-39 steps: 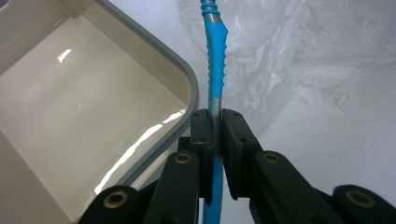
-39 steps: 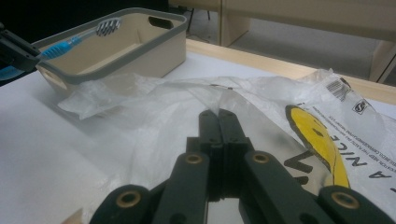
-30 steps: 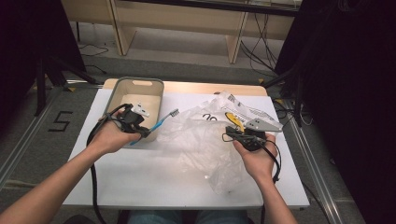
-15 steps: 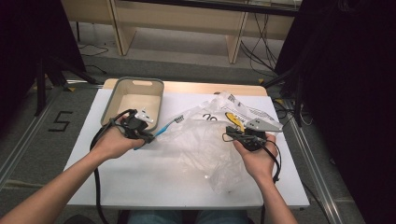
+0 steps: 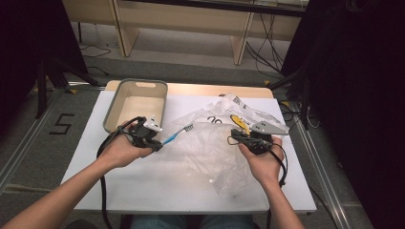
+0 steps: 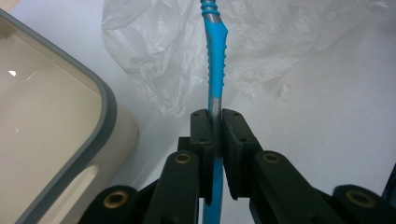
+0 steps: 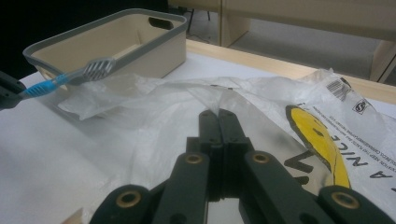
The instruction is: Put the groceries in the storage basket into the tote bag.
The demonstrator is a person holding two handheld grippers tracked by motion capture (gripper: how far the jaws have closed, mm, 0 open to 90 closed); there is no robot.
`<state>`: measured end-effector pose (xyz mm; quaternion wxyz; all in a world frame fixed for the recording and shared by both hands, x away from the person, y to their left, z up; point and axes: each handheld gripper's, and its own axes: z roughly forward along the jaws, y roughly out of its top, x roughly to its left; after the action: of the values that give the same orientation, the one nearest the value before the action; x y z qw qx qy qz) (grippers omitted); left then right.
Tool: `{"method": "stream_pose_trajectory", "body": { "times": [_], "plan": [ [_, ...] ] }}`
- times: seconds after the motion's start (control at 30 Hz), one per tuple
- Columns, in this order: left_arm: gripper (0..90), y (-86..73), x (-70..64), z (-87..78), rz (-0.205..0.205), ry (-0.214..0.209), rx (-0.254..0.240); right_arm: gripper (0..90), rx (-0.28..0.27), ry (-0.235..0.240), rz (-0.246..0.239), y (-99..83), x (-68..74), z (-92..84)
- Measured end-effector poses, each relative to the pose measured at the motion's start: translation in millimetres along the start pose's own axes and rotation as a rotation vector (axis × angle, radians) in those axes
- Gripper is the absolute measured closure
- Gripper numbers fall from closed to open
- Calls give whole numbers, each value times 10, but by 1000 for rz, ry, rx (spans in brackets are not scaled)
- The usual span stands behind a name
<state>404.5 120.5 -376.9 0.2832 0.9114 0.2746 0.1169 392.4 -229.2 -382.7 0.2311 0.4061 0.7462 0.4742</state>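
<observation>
Left gripper clamping toothbrush, beige bin beside, plastic bag ahead

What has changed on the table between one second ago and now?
The left gripper, shut on the blue toothbrush, has drawn slightly back toward the person, off the beige bin. The right gripper stays shut on the plastic bag, in the same place.

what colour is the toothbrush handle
Bright blue with a silver-grey core; the toothbrush shows best in the left gripper view.
</observation>
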Motion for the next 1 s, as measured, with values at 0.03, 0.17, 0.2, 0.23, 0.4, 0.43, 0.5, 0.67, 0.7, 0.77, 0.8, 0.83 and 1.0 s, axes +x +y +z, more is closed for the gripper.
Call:
{"method": "stream_pose_trajectory", "body": {
  "times": [0.03, 0.17, 0.2, 0.23, 0.4, 0.43, 0.5, 0.67, 0.7, 0.77, 0.8, 0.83, 1.0],
  "plan": [
    [831, 0, -9, 8, 1, -6, 0, 900, 0, 0, 0, 0, 1, 1],
    [830, 7, -45, 37, 11, -14, 0, 900, 1, 1, 1, -1, 5, 4],
    [830, 11, -51, 43, 12, -16, 2, 900, 1, 0, 0, -1, 6, 5],
    [830, 14, -61, 53, 9, -15, -2, 900, 1, 0, 1, -1, 7, 5],
    [831, 48, -105, 84, 22, -27, 2, 900, 3, 0, 0, -1, 9, 5],
    [831, 58, -118, 94, 25, -28, 0, 900, 3, 0, 0, -1, 10, 5],
    [830, 79, -146, 114, 30, -35, 2, 900, 2, 0, -1, -1, 9, 4],
    [830, 133, -214, 183, 49, -46, 12, 900, 0, 1, 0, 0, 9, 1],
    [830, 143, -223, 197, 53, -45, 11, 900, 0, 1, 0, -1, 9, 2],
    [830, 160, -242, 226, 53, -41, 11, 900, 0, 2, 0, 0, 10, 1],
    [830, 169, -246, 240, 54, -43, 11, 900, 0, 2, 0, 0, 10, 1],
    [830, 175, -253, 254, 53, -45, 11, 900, -2, 1, 1, 0, 9, 2],
    [830, 207, -278, 311, 54, -45, 20, 900, -3, 1, 1, 0, 8, 2]
  ]
}}
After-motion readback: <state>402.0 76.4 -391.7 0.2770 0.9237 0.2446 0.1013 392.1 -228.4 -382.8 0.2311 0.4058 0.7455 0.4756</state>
